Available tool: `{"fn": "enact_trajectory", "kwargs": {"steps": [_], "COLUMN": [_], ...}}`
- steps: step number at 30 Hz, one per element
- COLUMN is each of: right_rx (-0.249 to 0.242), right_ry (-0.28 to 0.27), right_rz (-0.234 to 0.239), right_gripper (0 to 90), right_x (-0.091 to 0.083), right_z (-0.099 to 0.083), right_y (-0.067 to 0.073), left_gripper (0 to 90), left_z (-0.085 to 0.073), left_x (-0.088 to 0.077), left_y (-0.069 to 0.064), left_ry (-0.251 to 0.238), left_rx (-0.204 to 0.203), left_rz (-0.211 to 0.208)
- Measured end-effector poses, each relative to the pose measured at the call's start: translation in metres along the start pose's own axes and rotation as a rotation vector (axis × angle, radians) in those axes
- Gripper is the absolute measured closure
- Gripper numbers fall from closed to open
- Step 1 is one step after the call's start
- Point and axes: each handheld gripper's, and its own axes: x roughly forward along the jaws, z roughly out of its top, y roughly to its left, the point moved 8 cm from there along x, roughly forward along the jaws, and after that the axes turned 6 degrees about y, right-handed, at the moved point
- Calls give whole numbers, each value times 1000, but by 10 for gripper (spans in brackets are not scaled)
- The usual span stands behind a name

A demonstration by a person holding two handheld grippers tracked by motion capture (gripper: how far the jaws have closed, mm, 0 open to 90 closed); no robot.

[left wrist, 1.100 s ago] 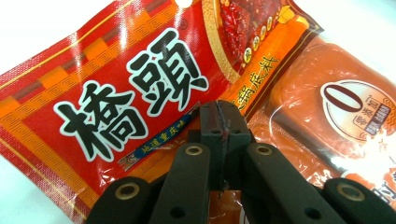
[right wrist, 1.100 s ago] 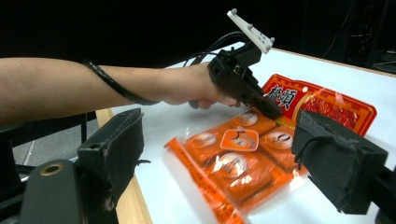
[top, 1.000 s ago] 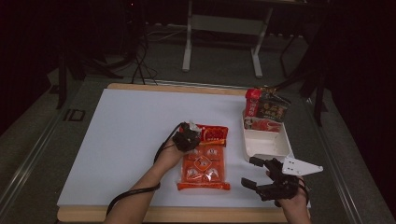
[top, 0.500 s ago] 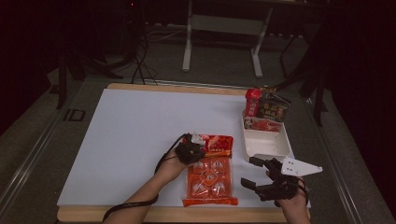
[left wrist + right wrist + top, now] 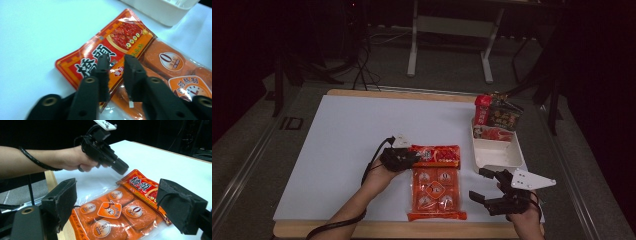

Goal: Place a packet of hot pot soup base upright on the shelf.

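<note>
Surroundings: dark room is framing a white counter [image 5: 337,150].
Left hand-held gripper [image 5: 115,62]: hovering narrow over the red sachet [image 5: 107,52], gripping nothing.
Right hand-held gripper [image 5: 487,187]: gaping wide, empty.
Orange pack [image 5: 434,187]: lying near the front edge.
Progress: white tray [image 5: 494,155] is holding packets already (goal unstated).
Unclear: whether tips are touching the sachet.

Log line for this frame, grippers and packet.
left gripper: over red sauce packet, slight gap between jaws, no grip | right gripper: open, hovering near tray pack | white bin: right
</note>
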Motion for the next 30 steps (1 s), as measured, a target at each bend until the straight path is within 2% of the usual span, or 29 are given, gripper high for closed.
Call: {"fn": "enact_trajectory", "kwargs": {"steps": [2, 5, 8, 12, 15, 18, 20, 22, 24, 27, 30], "right_rx": [-2, -6, -9, -16, -16, -18, -18, -18, -19, -18, -16], "right_ry": [0, 1, 1, 5, 7, 9, 10, 10, 12, 15, 17], "right_rz": [-2, -5, -7, -11, -11, -11, -11, -10, -10, -11, -12], "right_gripper": [165, 165, 165, 165, 165, 165, 165, 165, 165, 165, 165], "right_x": [0, 0, 0, 0, 0, 0, 0, 1, 1, 1, 1], "right_z": [0, 0, 0, 0, 0, -1, -1, -1, -2, -2, -3], "right_y": [0, 0, 0, 1, 1, 1, 1, 1, 1, 1, 0], "left_gripper": [707, 594, 531, 402, 322, 312, 316, 339, 346, 387, 405], "left_z": [-1, -3, -5, -9, -13, -16, -18, -20, -22, -24, -25], "left_x": [-4, -5, -5, 0, 6, 12, 17, 22, 27, 34, 39], "left_y": [2, 3, 7, 13, 19, 28, 33, 38, 41, 45, 47], "left_ry": [-7, -8, -16, -2, 20, 24, 21, 30, 49, 69, 69], "left_rx": [-8, -33, -39, -71, -79, -119, -164, -190, -202, -224, -240], "left_rz": [0, -13, -12, -29, -1, -2, -27, -21, -5, -8, -30]}}
